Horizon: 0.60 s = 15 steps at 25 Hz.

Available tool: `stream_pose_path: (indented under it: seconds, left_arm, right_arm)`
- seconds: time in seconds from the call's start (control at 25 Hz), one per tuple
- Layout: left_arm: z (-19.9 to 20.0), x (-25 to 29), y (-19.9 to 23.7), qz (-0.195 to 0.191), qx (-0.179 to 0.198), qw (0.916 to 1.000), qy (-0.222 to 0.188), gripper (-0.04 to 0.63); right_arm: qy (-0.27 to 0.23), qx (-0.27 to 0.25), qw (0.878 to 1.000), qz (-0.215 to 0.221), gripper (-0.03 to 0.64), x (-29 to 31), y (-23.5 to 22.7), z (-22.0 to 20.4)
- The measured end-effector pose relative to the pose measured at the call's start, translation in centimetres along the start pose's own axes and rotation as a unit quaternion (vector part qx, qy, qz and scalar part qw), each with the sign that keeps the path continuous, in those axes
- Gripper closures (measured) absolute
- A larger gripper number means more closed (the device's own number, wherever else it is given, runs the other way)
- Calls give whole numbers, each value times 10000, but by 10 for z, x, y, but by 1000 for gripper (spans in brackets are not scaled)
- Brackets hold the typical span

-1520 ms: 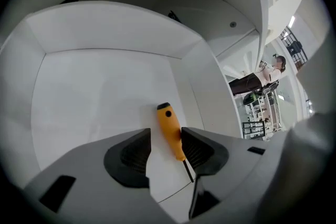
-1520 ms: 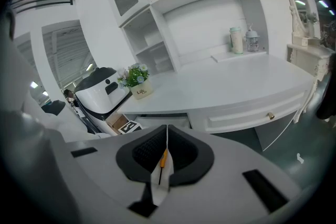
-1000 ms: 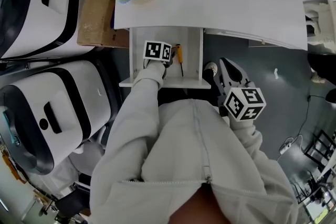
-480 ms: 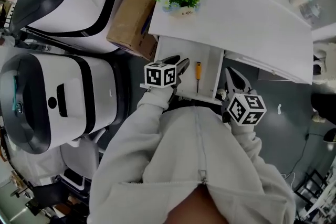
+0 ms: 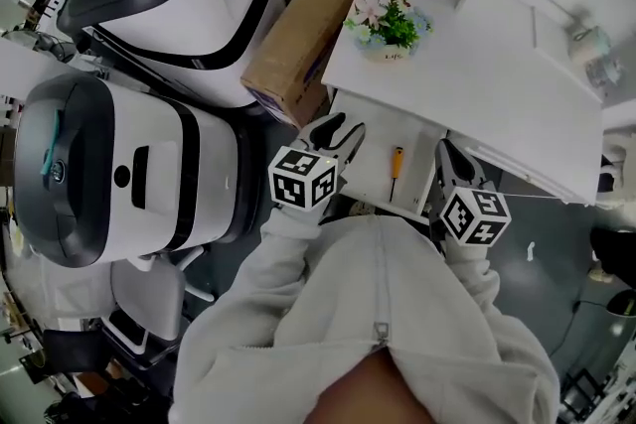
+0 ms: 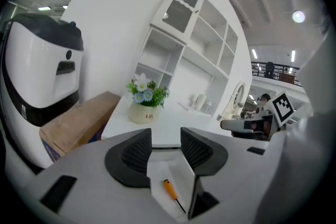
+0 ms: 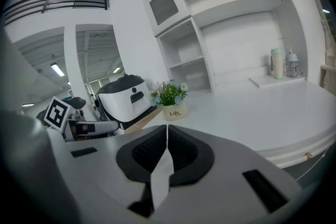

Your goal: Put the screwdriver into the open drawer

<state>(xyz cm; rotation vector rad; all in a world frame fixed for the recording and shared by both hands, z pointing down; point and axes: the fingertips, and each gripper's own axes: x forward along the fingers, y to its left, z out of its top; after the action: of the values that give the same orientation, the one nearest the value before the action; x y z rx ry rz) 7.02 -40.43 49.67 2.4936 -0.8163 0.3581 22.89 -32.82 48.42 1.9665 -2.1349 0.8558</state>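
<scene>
The screwdriver [image 5: 395,164], orange handle and thin dark shaft, lies loose on the floor of the open white drawer [image 5: 382,205] under the white table [image 5: 477,104]. In the left gripper view the screwdriver [image 6: 169,190] shows just below the jaws inside the drawer [image 6: 157,183]. My left gripper [image 5: 335,132] hangs open and empty over the drawer's left front corner. At the drawer's right side my right gripper [image 5: 455,164] is held shut, nothing gripped; in its own view the right gripper [image 7: 167,149] has its pads together.
A flower pot [image 5: 388,25] stands on the table's left end, bottles [image 5: 591,55] at its far right. A cardboard box [image 5: 298,40] and two large white machines [image 5: 119,174] crowd the left of the drawer. Shelving [image 7: 236,34] rises behind the table.
My left gripper has drawn back out of the drawer toward its left front corner, leaving the screwdriver lying inside. The head view has swung right and tilted. The right gripper stayed beside the drawer.
</scene>
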Motion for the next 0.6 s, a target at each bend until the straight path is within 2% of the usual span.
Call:
stream_pose_path:
  seconds: [0.16, 0.36, 0.44, 0.6]
  left_arm:
    - [37, -24, -14, 139, 588, 9964, -588, 445]
    - [82, -49, -38, 154, 1387, 9837, -1130, 525]
    - [92, -56, -44, 67, 1504, 9804, -1270, 548]
    - [97, -61, -42, 24, 1394, 9804, -1388, 578]
  right_arm:
    - [-225, -170, 9996, 95, 581, -4, 8, 17]
    - [-643, -552, 9959, 309, 581, -16, 20, 41]
    - [-805, -641, 9940, 362, 581, -20, 23, 49]
    - [-924, -693, 9926, 363, 583, -25, 23, 55]
